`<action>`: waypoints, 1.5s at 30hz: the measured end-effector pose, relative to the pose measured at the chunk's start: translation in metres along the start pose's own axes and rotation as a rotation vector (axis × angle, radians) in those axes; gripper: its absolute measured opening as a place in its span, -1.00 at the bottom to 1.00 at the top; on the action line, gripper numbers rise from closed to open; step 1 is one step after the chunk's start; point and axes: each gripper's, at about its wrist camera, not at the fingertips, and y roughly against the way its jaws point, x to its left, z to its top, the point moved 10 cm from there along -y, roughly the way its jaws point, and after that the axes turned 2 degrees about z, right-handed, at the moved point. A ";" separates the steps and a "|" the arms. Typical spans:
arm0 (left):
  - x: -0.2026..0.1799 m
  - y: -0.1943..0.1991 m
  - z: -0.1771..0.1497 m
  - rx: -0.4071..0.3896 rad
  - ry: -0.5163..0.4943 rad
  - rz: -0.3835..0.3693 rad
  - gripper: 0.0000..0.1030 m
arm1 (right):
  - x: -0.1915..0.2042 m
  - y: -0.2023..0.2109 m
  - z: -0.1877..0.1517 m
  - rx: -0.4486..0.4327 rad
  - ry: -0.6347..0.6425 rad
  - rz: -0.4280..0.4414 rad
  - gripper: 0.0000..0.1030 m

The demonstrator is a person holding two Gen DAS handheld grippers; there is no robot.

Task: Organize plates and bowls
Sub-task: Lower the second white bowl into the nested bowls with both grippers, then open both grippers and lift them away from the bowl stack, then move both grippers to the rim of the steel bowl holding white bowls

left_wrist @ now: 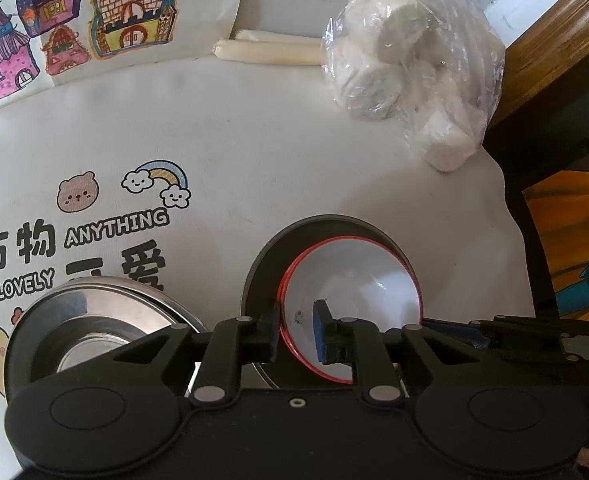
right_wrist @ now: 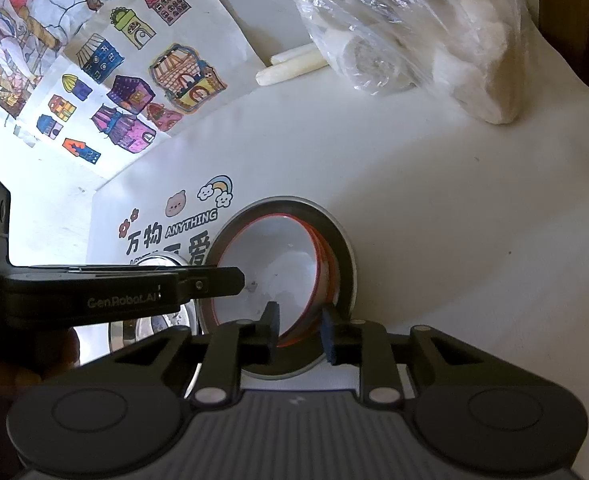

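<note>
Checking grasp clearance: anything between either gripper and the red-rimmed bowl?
Nothing visible. The left gripper and right gripper each straddle the rim of the bowl, jaws open. The bowl sits in a dark plate.

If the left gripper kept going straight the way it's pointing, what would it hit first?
Most likely the red-rimmed bowl: the left gripper straddles its near rim, with the steel plate just under it. Depth is hard to judge.
</note>
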 end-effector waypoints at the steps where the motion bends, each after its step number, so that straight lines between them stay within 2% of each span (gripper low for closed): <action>1: 0.000 0.001 0.000 -0.001 0.001 -0.002 -0.61 | 0.001 0.001 0.000 -0.003 0.003 -0.002 -0.43; 7: -0.002 0.011 0.000 -0.020 0.003 -0.020 -0.52 | 0.003 0.007 0.002 -0.027 0.011 -0.016 -0.26; 10: -0.001 0.021 0.001 -0.044 0.003 -0.038 -0.42 | 0.004 0.015 0.002 -0.049 0.013 -0.031 0.02; 13: 0.002 0.034 0.002 -0.075 -0.001 -0.044 -0.18 | 0.004 0.026 0.003 -0.079 0.006 -0.052 0.31; 15: 0.005 0.042 0.003 -0.096 -0.005 -0.049 0.06 | 0.004 0.034 0.003 -0.098 -0.002 -0.063 0.50; 16: 0.006 0.045 0.002 -0.105 -0.007 -0.051 0.10 | 0.004 0.038 0.003 -0.107 -0.006 -0.072 0.54; 18: 0.010 0.053 0.001 -0.124 -0.011 -0.053 0.22 | 0.005 0.046 0.003 -0.128 -0.011 -0.089 0.76; 20: 0.014 0.062 0.000 -0.150 -0.013 -0.048 0.51 | 0.007 0.055 0.002 -0.152 -0.016 -0.108 0.87; 21: 0.015 0.068 -0.001 -0.167 -0.018 -0.049 0.55 | 0.008 0.060 0.001 -0.166 -0.015 -0.121 0.98; 23: 0.016 0.080 -0.004 -0.195 -0.042 -0.062 0.62 | 0.009 0.072 0.000 -0.209 -0.012 -0.159 0.99; 26: 0.018 0.095 -0.007 -0.218 -0.072 -0.075 0.98 | 0.010 0.088 -0.004 -0.254 -0.009 -0.235 0.99; 31: 0.029 0.111 -0.019 -0.277 -0.114 -0.090 0.99 | 0.017 0.111 -0.030 -0.280 0.006 -0.403 1.00; 34: 0.042 0.113 -0.031 -0.282 -0.064 -0.090 0.99 | 0.020 0.117 -0.051 -0.281 -0.012 -0.476 1.00; 37: 0.055 0.116 -0.036 -0.268 -0.040 -0.075 0.99 | 0.011 0.124 -0.061 -0.301 -0.094 -0.532 1.00; 40: 0.069 0.130 -0.030 -0.313 -0.076 -0.020 0.99 | 0.004 0.126 -0.063 -0.340 -0.168 -0.558 1.00; 45: 0.087 0.146 -0.026 -0.361 -0.067 0.047 0.99 | 0.007 0.115 -0.060 -0.329 -0.177 -0.535 1.00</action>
